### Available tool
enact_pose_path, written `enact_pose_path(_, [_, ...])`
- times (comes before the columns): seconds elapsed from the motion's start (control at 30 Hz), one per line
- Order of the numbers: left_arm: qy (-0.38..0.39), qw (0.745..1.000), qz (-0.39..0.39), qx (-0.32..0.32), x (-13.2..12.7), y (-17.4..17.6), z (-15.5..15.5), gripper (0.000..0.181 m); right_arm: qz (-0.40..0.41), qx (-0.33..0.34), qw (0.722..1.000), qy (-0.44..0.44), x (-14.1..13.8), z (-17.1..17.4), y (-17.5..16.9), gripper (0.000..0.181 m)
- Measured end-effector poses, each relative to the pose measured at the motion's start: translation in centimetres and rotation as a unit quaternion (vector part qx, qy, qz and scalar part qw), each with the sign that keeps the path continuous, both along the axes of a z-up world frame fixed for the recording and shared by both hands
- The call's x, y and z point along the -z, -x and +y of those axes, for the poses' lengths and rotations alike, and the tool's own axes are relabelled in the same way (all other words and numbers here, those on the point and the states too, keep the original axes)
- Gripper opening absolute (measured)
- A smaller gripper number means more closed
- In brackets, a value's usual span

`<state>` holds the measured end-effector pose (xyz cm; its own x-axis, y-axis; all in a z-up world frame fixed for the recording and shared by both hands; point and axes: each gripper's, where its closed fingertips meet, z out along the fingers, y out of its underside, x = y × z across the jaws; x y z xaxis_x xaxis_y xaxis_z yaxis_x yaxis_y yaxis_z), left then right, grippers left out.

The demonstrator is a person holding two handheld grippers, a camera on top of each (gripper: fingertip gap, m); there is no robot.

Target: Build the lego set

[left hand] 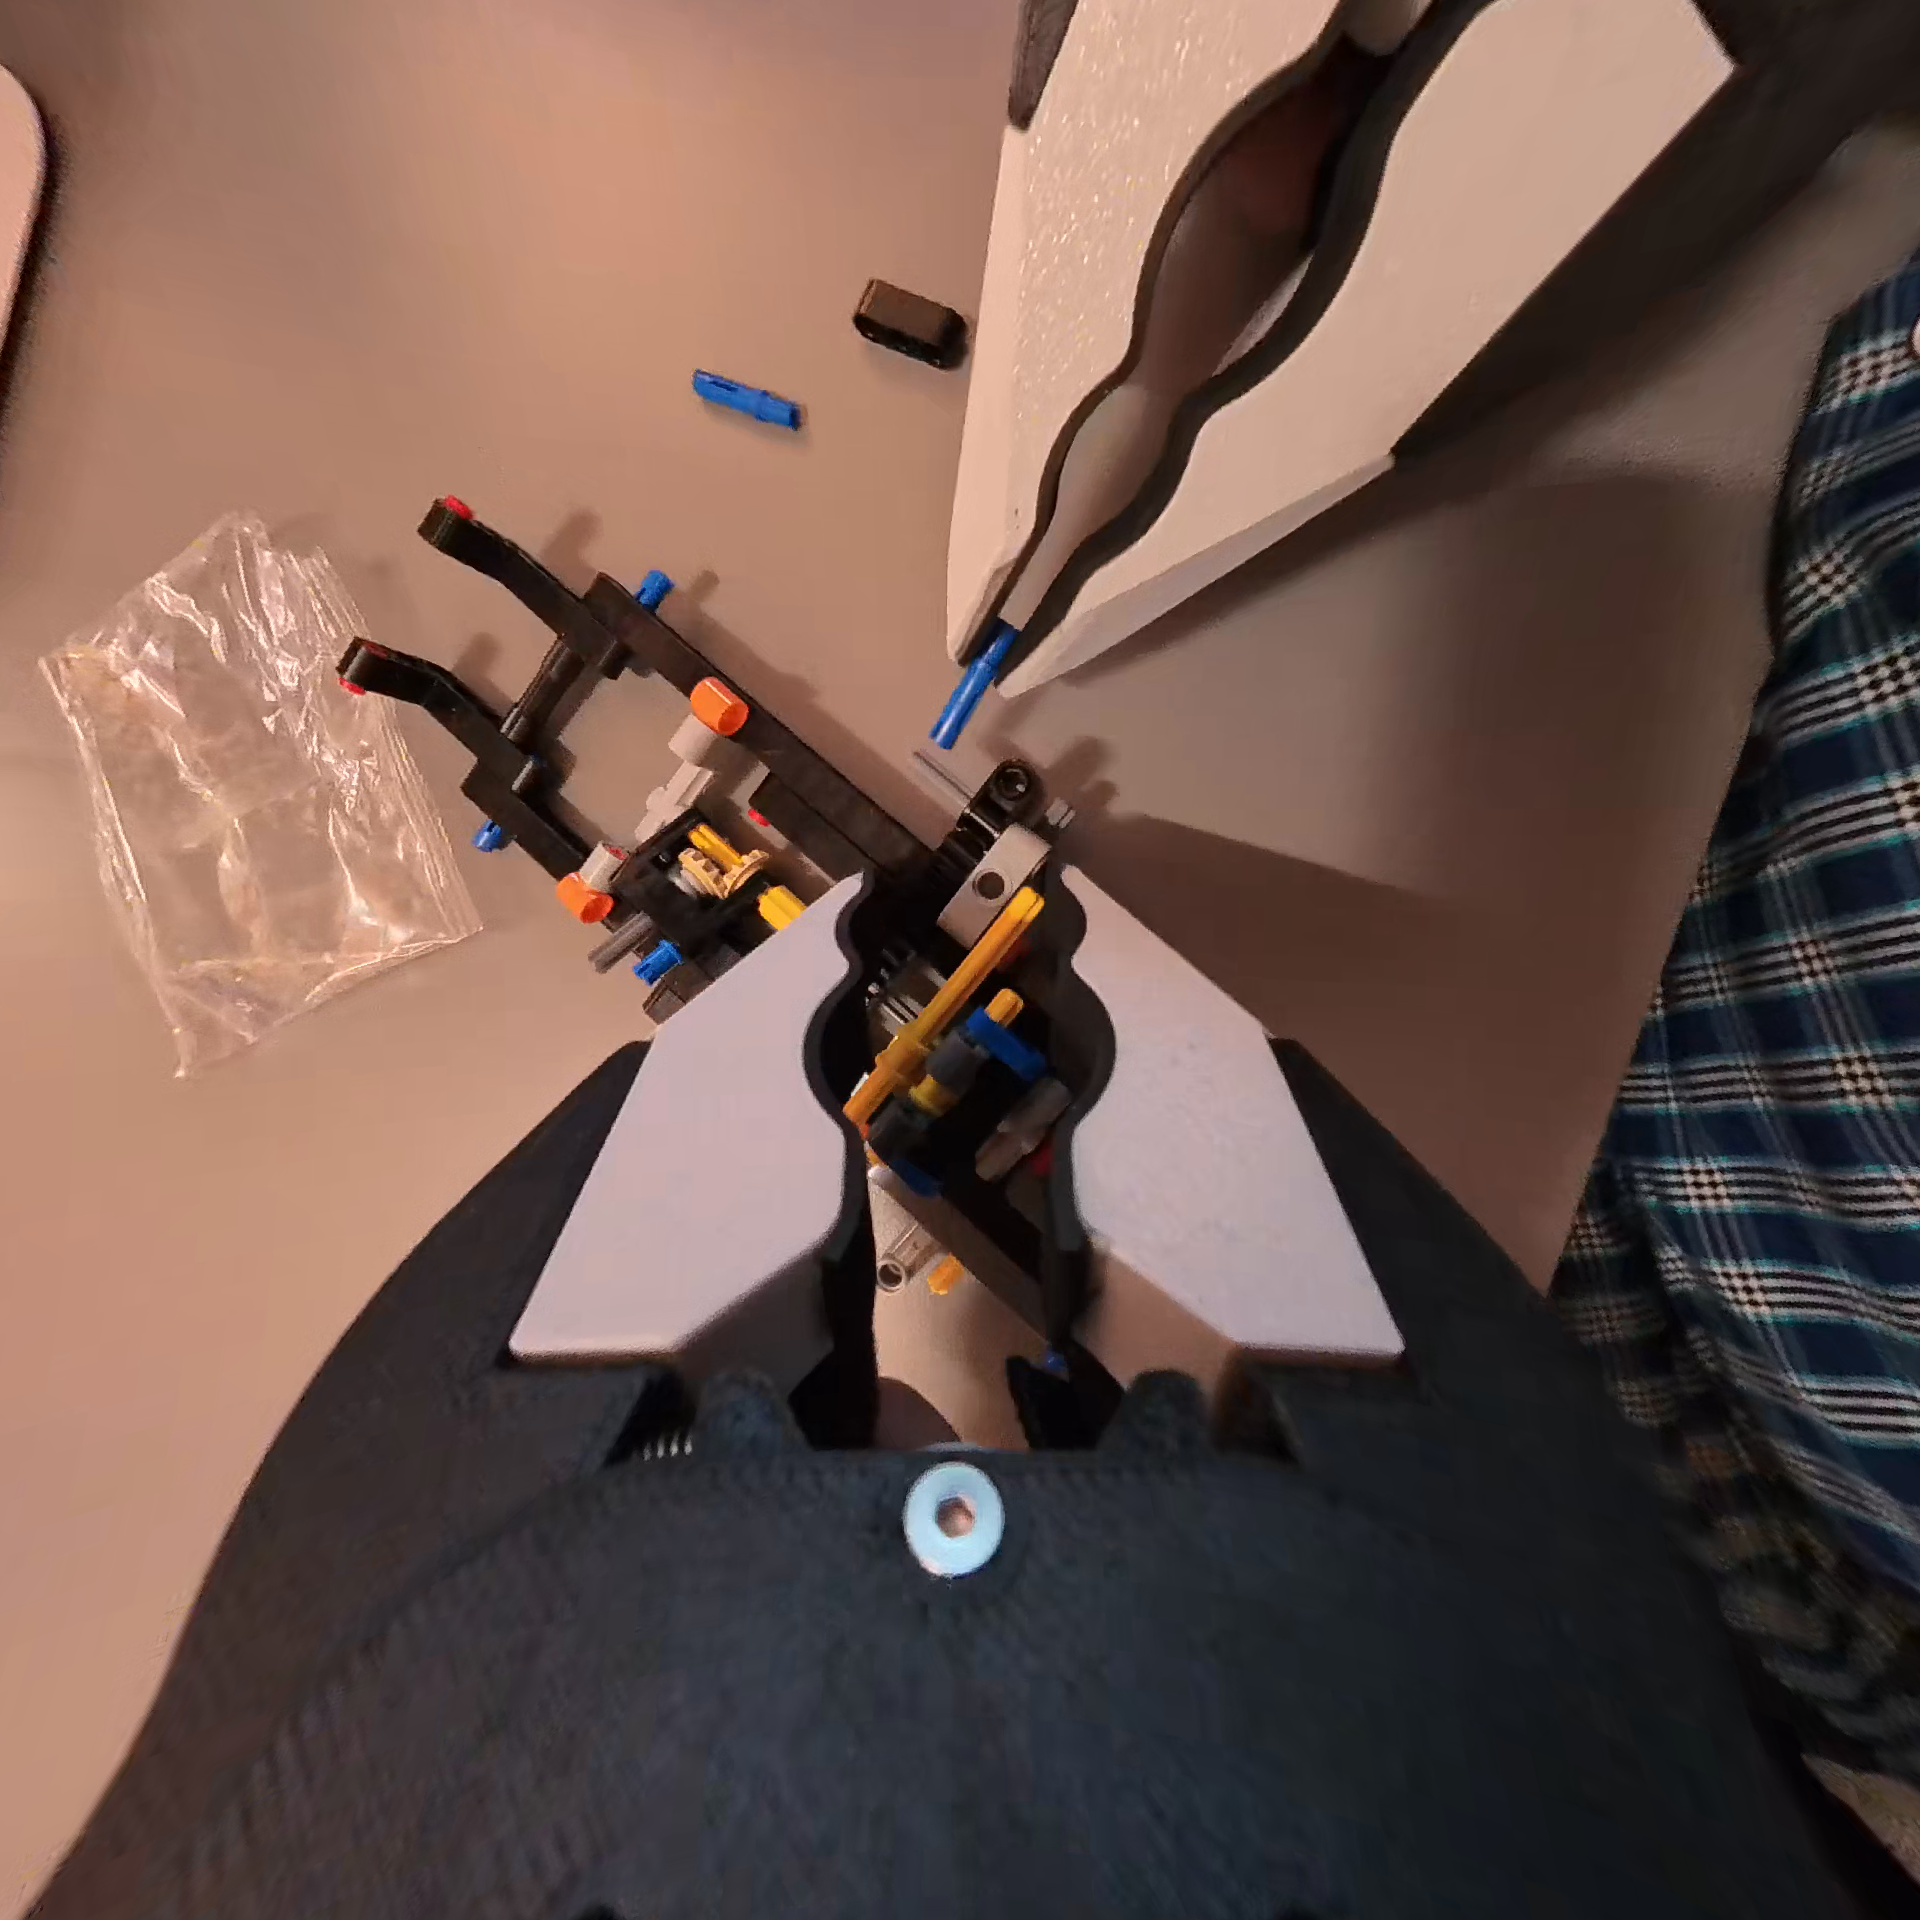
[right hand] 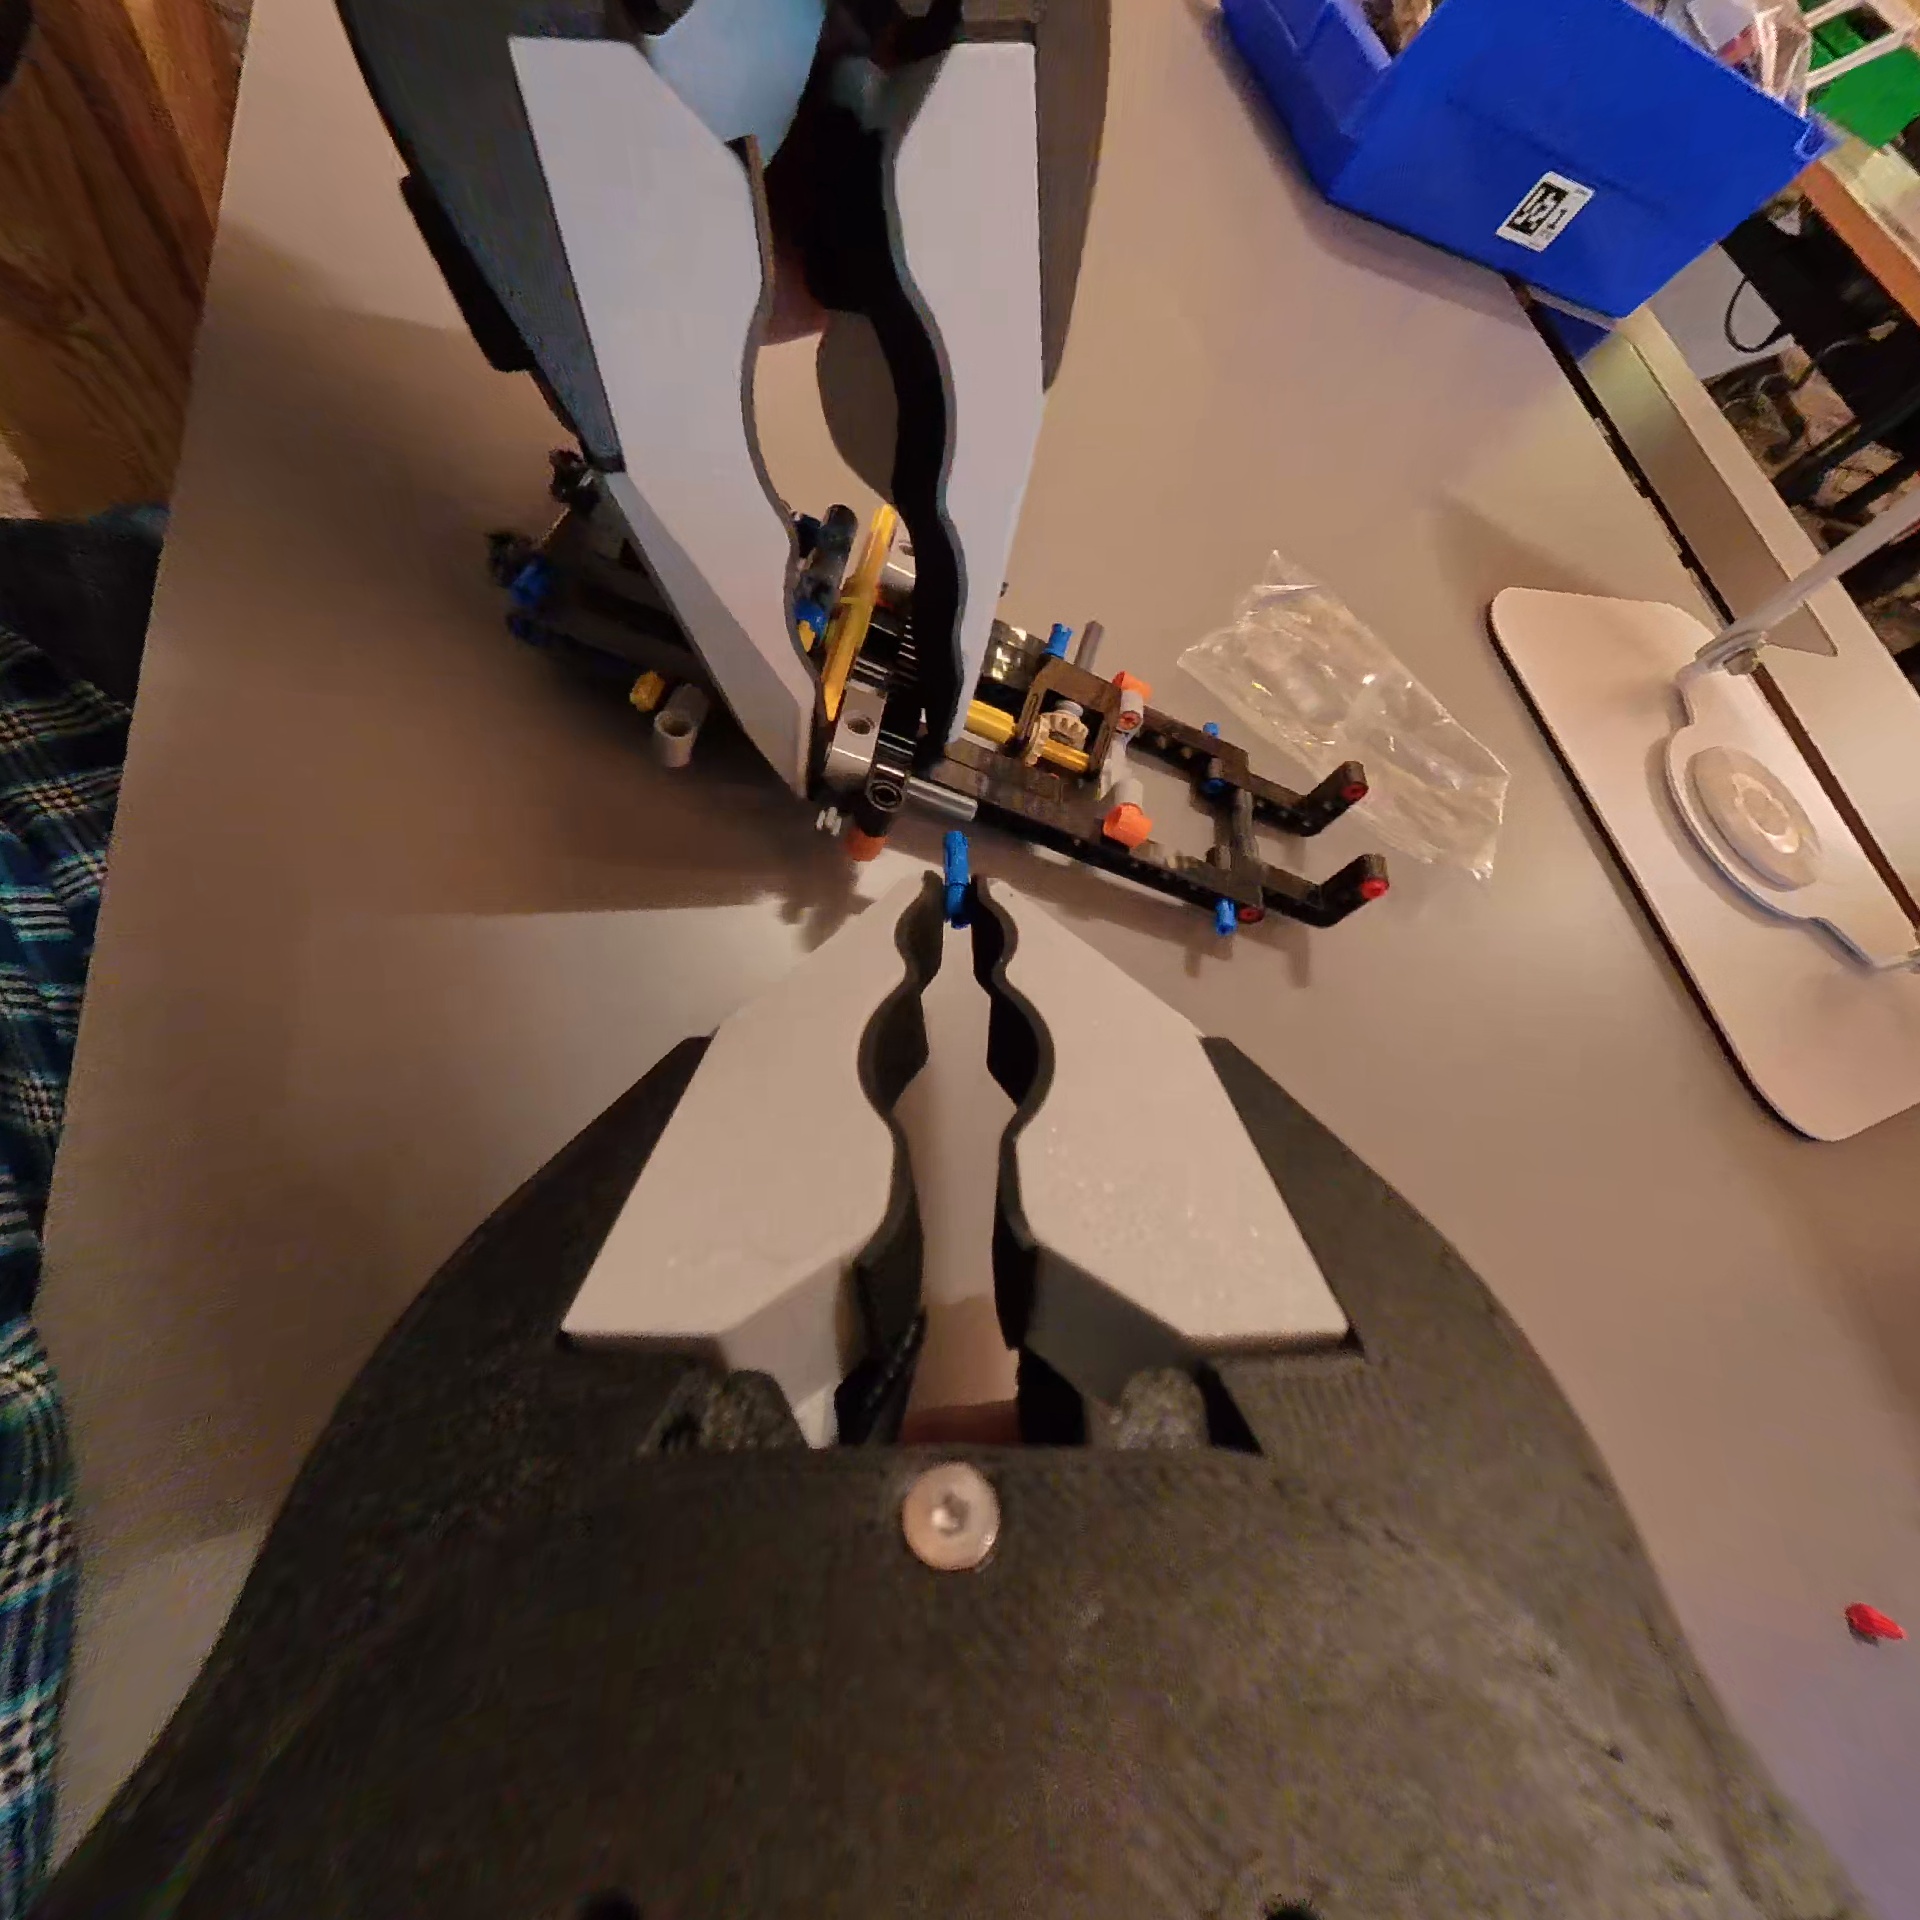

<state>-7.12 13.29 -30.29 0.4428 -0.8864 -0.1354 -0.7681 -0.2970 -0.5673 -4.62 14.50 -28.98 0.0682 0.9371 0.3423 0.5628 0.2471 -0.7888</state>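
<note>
One grey table [right hand: 1299, 436] carries everything. On it the right wrist view alone shows one blue bin [right hand: 1538, 135] at the far right, one white lamp base [right hand: 1621, 790] and one tiny red piece [right hand: 1875, 1652] near the camera side.

There are two grippers. The left gripper [left hand: 956, 997] is clenched on one lego assembly [left hand: 727, 769], a long black frame with two curved arms, two orange caps and yellow axles; its fingers squeeze the near end while the far end lies on the table. The right gripper [right hand: 958, 899] is pinched on one blue pin [right hand: 954, 878], which sticks out from its tips and stands just beside the frame's side, not touching it.

One clear plastic bag [left hand: 239, 769] lies just beyond the curved arms. The left wrist view alone shows two loose parts farther off: one black beam [left hand: 909, 322] and one second blue pin [left hand: 746, 399], well apart from both grippers. A person's plaid sleeve [left hand: 1787, 935] is at the edge.
</note>
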Motion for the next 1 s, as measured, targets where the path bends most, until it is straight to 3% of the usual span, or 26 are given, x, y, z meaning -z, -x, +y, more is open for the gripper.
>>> enact_pose_path(1.0, [-0.010,0.973,-0.220,-0.073,-2.6,-0.4,-0.4,0.022,0.033,-0.048,0.995,0.075,-1.3,0.2,1.5,0.002])
